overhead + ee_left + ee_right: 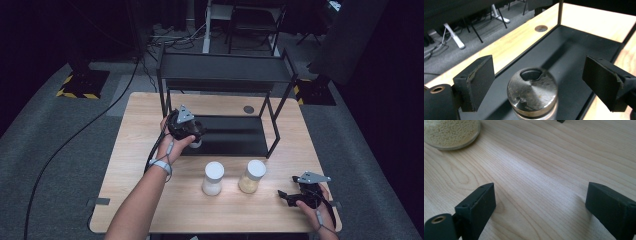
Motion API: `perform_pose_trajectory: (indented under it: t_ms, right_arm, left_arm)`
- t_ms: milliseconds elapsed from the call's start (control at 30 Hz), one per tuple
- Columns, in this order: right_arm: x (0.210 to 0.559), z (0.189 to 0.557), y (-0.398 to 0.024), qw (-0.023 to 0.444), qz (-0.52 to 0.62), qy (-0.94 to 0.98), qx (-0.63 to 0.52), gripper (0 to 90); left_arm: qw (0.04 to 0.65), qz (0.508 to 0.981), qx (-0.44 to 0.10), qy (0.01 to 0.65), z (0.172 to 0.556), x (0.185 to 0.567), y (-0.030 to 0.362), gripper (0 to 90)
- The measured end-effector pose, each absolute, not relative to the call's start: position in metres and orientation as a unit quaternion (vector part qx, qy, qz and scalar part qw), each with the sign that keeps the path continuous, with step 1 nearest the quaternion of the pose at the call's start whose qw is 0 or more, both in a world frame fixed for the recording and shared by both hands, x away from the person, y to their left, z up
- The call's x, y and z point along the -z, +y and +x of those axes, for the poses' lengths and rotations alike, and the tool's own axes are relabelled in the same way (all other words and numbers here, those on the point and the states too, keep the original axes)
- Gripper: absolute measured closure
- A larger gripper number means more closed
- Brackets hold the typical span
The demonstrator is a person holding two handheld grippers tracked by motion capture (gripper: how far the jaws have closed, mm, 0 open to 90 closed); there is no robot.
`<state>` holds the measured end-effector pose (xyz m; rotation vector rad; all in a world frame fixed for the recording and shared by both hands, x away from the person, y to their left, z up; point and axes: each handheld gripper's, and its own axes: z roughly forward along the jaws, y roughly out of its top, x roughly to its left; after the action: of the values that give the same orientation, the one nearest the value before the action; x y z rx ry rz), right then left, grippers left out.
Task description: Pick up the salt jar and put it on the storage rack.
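Dark floor and cabling surround the wooden table (150,170), which carries a black two-tier rack (225,95). On the rack's bottom shelf (564,50), near its left front corner, stands a metal-lidded jar (532,92); its body is cut off in the left gripper view and mostly hidden under the left gripper (192,134) from above. That gripper's jaws stand wide on either side of the lid, touching nothing. Two white-lidded jars stand in front of the rack: one pale (213,178), one yellowish (251,176). Right of them, the right gripper (281,195) rests low over the table, jaws spread, empty.
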<state>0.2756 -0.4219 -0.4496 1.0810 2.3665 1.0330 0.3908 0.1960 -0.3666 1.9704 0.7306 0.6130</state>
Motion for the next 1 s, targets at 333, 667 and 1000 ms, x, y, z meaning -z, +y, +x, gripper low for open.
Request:
perform_pose_trajectory:
  t_ms: [333,667,1000]
  right_arm:
    - [0.45,0.276,-0.422,0.17,0.38,0.833,-0.364,9.3]
    - [0.45,0.276,-0.422,0.17,0.381,0.833,-0.364,9.2]
    - [0.449,0.276,-0.422,0.169,0.379,0.834,-0.363,9.0]
  left_arm:
    - [0.459,0.799,-0.261,0.289,0.36,0.34,0.219,9.6]
    - [0.461,0.802,-0.263,0.274,0.328,0.325,0.237,8.6]
    - [0.464,0.803,-0.259,0.27,0.299,0.312,0.251,8.3]
